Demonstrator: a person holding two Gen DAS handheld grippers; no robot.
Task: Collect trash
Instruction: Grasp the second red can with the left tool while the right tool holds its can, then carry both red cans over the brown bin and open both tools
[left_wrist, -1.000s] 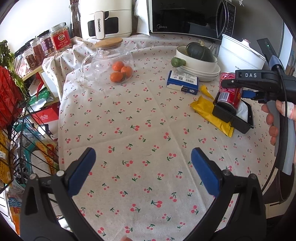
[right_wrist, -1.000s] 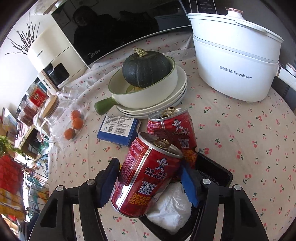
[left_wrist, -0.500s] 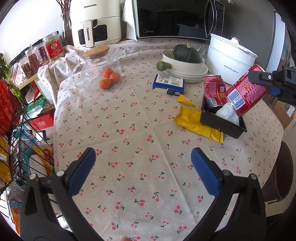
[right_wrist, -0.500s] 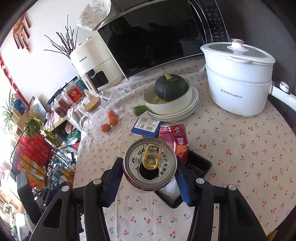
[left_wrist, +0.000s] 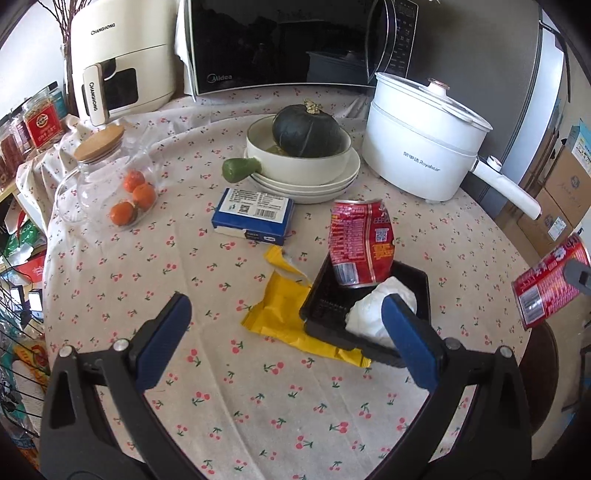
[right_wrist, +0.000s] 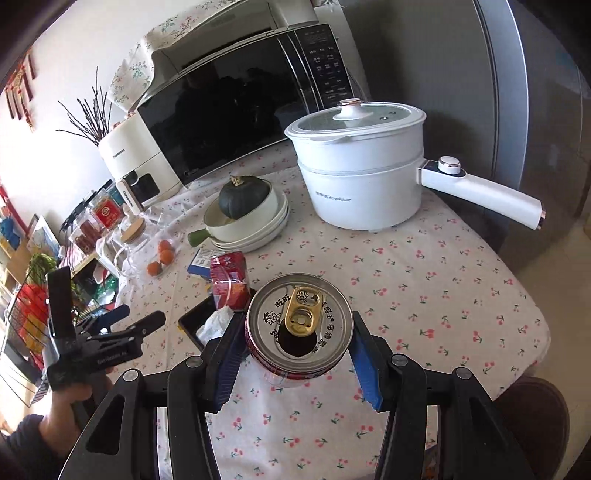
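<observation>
1. Right gripper (right_wrist: 297, 345) clamps opened red drink can (right_wrist: 298, 326), lifted off the table.
2. Left gripper (left_wrist: 288, 339) gapes wide, empty.
3. Ahead of it: black plastic tray (left_wrist: 325, 295) holding dented red can (left_wrist: 360, 247), white crumpled tissue (left_wrist: 373, 314); yellow wrapper (left_wrist: 284, 310) alongside.

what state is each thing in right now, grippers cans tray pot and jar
left gripper: open, empty
right gripper: shut on held can, lifted
dented can: leaning in black tray
tissue: crumpled in tray
white pot: lid on
glass jar: lidded
</observation>
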